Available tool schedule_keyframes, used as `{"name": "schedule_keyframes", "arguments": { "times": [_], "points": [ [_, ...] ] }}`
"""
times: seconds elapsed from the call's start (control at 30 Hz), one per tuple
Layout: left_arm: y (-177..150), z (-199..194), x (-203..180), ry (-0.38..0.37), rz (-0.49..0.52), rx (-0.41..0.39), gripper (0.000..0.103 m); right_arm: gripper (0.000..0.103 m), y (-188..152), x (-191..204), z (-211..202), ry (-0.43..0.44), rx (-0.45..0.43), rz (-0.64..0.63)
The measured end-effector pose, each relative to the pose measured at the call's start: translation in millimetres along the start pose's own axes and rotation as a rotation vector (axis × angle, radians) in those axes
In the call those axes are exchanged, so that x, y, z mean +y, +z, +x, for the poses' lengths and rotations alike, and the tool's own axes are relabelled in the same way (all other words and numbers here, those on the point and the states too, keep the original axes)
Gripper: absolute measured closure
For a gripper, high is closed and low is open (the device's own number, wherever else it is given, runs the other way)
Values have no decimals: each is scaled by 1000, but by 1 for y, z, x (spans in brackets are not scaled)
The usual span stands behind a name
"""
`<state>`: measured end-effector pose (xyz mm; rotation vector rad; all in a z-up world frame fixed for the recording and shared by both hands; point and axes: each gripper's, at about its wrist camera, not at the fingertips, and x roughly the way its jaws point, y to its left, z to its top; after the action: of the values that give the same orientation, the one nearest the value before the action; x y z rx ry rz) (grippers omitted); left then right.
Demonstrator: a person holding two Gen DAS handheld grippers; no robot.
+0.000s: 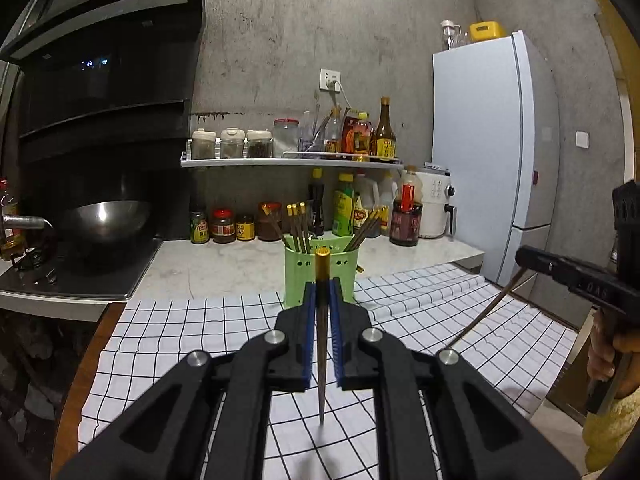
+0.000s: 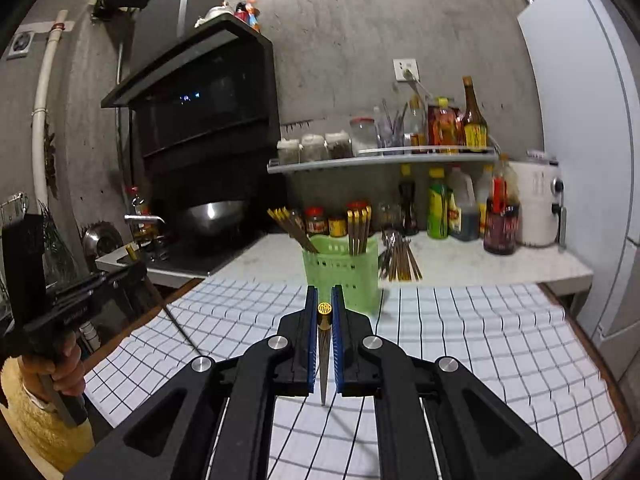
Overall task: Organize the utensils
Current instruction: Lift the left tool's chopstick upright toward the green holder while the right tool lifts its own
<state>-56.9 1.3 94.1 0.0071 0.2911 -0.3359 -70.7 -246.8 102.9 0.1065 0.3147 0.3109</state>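
My left gripper [image 1: 322, 290] is shut on a brown chopstick [image 1: 322, 344] with a gold cap, held above the checked cloth [image 1: 200, 344] just in front of the green utensil holder [image 1: 298, 268]. The holder has several gold-capped chopsticks standing in it. My right gripper [image 2: 325, 296] is shut on another gold-capped chopstick [image 2: 324, 352], short of the green holder [image 2: 340, 268]. The right gripper also shows at the right edge of the left wrist view [image 1: 520, 258], its chopstick [image 1: 492, 308] slanting down. The left gripper shows at the left of the right wrist view [image 2: 138, 266].
Loose chopsticks and spoons [image 2: 400, 258] lie on the white counter [image 2: 500, 264] right of the holder. Sauce bottles and jars [image 1: 344, 208] line the wall under a shelf [image 1: 288, 162]. A wok [image 1: 106, 220] sits on the stove at left. A fridge [image 1: 492, 140] stands at right.
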Motion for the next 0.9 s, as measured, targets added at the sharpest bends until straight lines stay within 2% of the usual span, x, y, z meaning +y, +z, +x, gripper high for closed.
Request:
{"name": "schedule_keyframes", "arguments": {
  "times": [0.47,0.53,0.7,0.8,0.9],
  "points": [
    [-3,5,17,4,-27,-1,96,95,17,9,30,-20,4,-60],
    [-7,11,18,-2,-33,29,96,95,14,10,37,-33,12,-74],
    [-33,44,24,-17,-82,203,96,95,-7,14,57,-41,100,-94],
    [-46,51,26,-15,-101,252,97,94,-23,19,65,-61,149,-122],
    [-51,47,25,-13,-101,258,97,94,-35,21,69,-65,193,-120]
  ]
}}
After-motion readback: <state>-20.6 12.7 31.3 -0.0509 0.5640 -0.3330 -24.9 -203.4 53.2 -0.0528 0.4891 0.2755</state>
